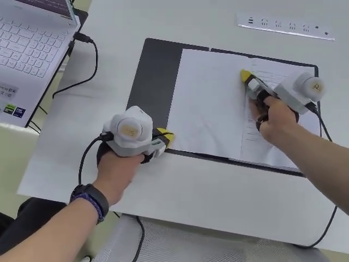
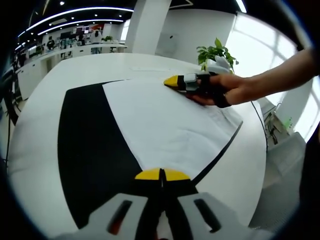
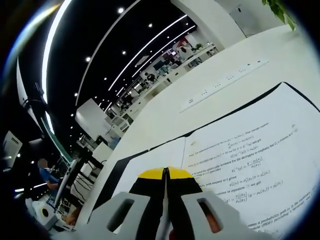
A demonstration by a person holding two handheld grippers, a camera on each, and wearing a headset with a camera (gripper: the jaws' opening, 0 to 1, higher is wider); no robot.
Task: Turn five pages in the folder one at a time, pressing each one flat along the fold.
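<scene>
The open folder point(image 1: 155, 76) lies on the white counter point(image 1: 218, 191), long axis left-right (slightly skewed), in an open-plan office. The left gripper point(image 1: 165, 136), fingers point(image 2: 148, 175) together, sits at its near edge. The right gripper point(image 1: 245, 76), fingers point(image 3: 150, 174) together, is on the page point(image 1: 207, 103).

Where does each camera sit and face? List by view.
Head view: on the head, looking down at the folder; both forearms show.
Left gripper view: on the left hand-held gripper, facing across the folder to the right hand-held gripper; shut jaws below.
Right gripper view: on the right one, facing along the page toward the power strip; shut jaws below.
All share the folder.
</scene>
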